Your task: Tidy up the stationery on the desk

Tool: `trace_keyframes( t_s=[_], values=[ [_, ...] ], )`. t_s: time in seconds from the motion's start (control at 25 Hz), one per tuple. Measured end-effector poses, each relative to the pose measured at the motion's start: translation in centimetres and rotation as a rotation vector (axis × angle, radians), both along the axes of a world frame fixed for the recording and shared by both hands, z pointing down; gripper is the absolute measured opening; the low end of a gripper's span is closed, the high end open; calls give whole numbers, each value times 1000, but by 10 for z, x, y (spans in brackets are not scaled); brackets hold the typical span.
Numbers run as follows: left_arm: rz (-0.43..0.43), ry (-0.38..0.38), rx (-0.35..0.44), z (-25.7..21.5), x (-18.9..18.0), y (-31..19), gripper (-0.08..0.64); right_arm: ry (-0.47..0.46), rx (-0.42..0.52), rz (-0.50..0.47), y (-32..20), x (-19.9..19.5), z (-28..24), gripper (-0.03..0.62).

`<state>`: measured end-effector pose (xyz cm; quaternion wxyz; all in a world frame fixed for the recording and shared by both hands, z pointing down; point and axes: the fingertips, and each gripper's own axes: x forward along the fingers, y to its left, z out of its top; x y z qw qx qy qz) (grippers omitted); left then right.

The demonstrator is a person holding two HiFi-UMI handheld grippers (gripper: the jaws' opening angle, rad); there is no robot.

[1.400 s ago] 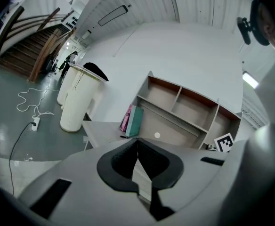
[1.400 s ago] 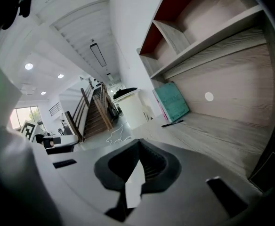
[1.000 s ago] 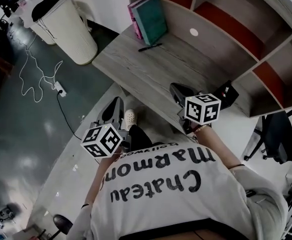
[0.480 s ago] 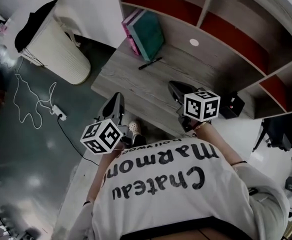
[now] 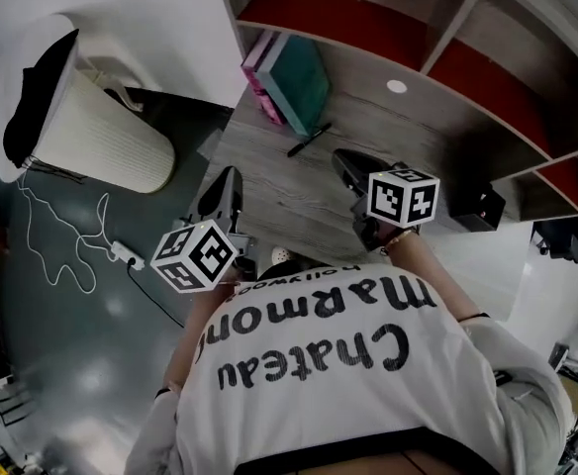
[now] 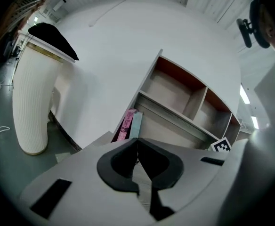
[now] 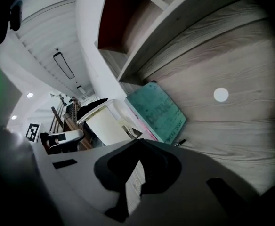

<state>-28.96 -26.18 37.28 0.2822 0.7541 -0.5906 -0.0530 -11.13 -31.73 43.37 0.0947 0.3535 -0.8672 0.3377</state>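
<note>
A black pen (image 5: 309, 139) lies on the grey wooden desk (image 5: 269, 191), just in front of a teal book (image 5: 304, 79) and a pink book (image 5: 264, 72) that lean at the desk's back left. My left gripper (image 5: 228, 176) is shut and empty at the desk's near left edge. My right gripper (image 5: 342, 158) is shut and empty too, hovering over the desk to the right of the pen. The right gripper view shows the teal book (image 7: 158, 112) and the pen's end (image 7: 181, 141) past the shut jaws of the right gripper (image 7: 138, 140). In the left gripper view, the left gripper (image 6: 137, 141) faces the pink book (image 6: 126, 125).
Shelf compartments with red backs (image 5: 368, 23) rise behind the desk. A black box (image 5: 482, 206) sits at the desk's right end. A white ribbed bin (image 5: 101, 132) stands on the floor to the left, with a power strip and cable (image 5: 121, 255) nearby. A white round cap (image 5: 397, 86) is set in the desktop.
Both grippers have moved forward toward the desk. The left one, earlier over the floor, now reaches the desk's near edge. Both stay shut.
</note>
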Motion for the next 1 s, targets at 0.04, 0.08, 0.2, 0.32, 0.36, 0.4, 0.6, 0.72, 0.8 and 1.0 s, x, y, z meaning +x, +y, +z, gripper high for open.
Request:
trace_keyframes(
  t_s=[0.04, 0.08, 0.2, 0.32, 0.36, 0.4, 0.6, 0.72, 0.8, 1.0],
  values=[
    [9, 0, -6, 3, -6, -7, 15, 0, -12, 5, -3, -6, 6, 15],
    [17, -2, -12, 6, -12, -13, 15, 3, -22, 11, -7, -11, 12, 15],
    [44, -5, -36, 18, -27, -27, 15, 15, -47, 43, -17, -23, 30, 15],
    [59, 6, -70, 32, -40, -37, 15, 42, -68, 57, -26, -32, 45, 15],
    [60, 11, -79, 35, -45, -40, 15, 62, -70, 52, -28, -35, 50, 15],
    [60, 17, -86, 39, -48, -42, 15, 85, -69, 41, -31, -38, 55, 15],
    [54, 58, -130, 62, -64, -49, 15, 258, -21, -65, -40, -54, 78, 17],
    [57, 76, -158, 76, -69, -52, 15, 393, 27, -220, -40, -66, 94, 17],
    [70, 84, -176, 85, -68, -51, 15, 496, 74, -379, -37, -75, 104, 17],
    [84, 103, -225, 105, -67, -48, 15, 700, 138, -741, -29, -96, 126, 81]
  ],
)
